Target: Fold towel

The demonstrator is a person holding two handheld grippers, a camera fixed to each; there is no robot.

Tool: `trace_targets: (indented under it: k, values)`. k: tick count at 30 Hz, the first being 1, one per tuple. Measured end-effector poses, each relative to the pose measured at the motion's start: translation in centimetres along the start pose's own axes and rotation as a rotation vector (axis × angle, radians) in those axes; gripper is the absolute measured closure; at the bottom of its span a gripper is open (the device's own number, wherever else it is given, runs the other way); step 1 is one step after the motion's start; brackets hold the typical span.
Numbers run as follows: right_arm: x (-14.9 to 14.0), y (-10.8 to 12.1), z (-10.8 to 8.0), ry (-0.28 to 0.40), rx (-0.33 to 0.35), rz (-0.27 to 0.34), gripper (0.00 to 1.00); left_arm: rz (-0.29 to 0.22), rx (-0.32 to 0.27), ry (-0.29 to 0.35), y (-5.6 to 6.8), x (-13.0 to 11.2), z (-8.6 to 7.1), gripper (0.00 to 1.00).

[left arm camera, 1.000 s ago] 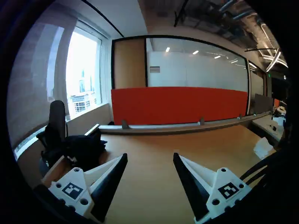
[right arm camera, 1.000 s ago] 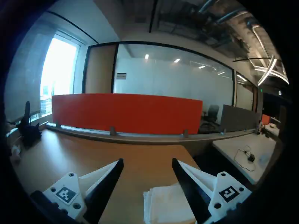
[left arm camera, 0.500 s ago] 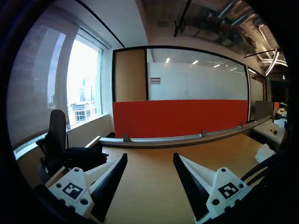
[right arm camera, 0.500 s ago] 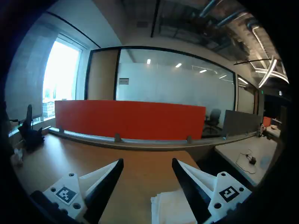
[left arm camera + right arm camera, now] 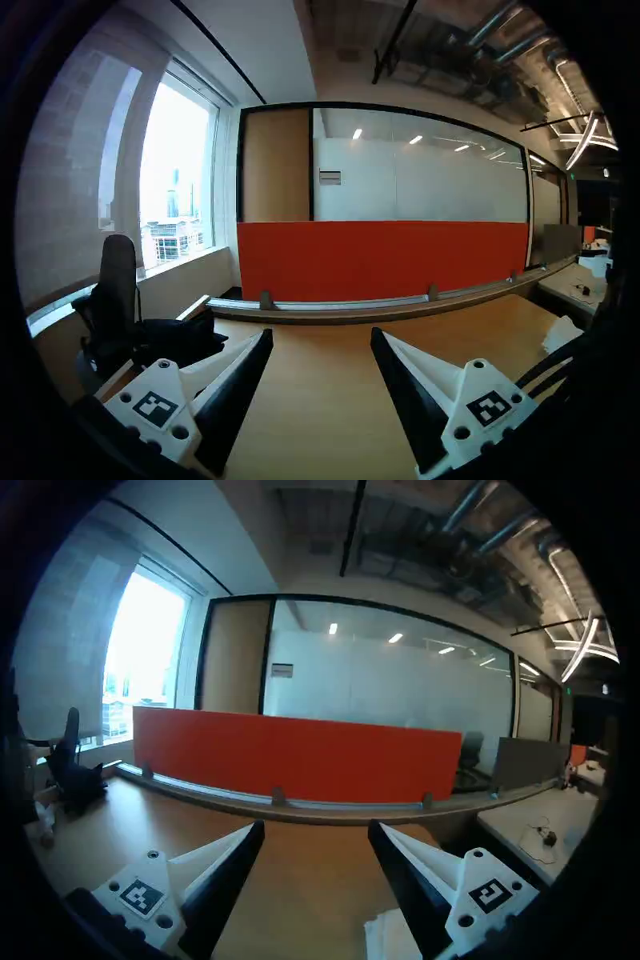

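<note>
A folded white towel (image 5: 390, 936) lies on the wooden desk (image 5: 312, 880) at the bottom of the right gripper view, just left of my right finger and partly hidden by it. My right gripper (image 5: 316, 836) stands open above the desk, nothing between its fingers. In the left gripper view my left gripper (image 5: 322, 344) is open as well, over bare wood (image 5: 320, 400). A white corner of the towel (image 5: 562, 332) peeks in at the far right edge of that view.
An orange divider panel (image 5: 384, 258) on a grey rail runs along the desk's far edge. A black office chair and dark bag (image 5: 136, 320) stand at the left by the window. Another desk with a cable (image 5: 544, 832) lies to the right.
Both cameras have tilted upward: the divider and desk sit lower in each view. The towel has slid down and to the right in the right gripper view. Both grippers stay open.
</note>
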State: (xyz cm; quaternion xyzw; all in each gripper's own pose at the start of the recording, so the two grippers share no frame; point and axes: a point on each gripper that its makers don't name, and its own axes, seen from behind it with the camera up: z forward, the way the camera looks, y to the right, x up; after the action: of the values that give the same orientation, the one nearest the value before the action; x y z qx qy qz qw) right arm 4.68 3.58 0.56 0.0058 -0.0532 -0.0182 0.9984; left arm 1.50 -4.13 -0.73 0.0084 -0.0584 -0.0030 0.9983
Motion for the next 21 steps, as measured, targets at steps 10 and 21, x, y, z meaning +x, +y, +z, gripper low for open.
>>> trace_targets:
  k: [10, 21]
  values:
    - [1.7, -4.4, 0.5, 0.023, 0.011, -0.017, 0.0, -0.007, -0.013, 0.001, -0.4, -0.1, 0.5, 0.1]
    - [2.4, -5.8, 0.8, 0.031, 0.01, 0.032, 0.0, -0.015, -0.014, 0.01, -0.7, 0.0, 0.8, 0.1]
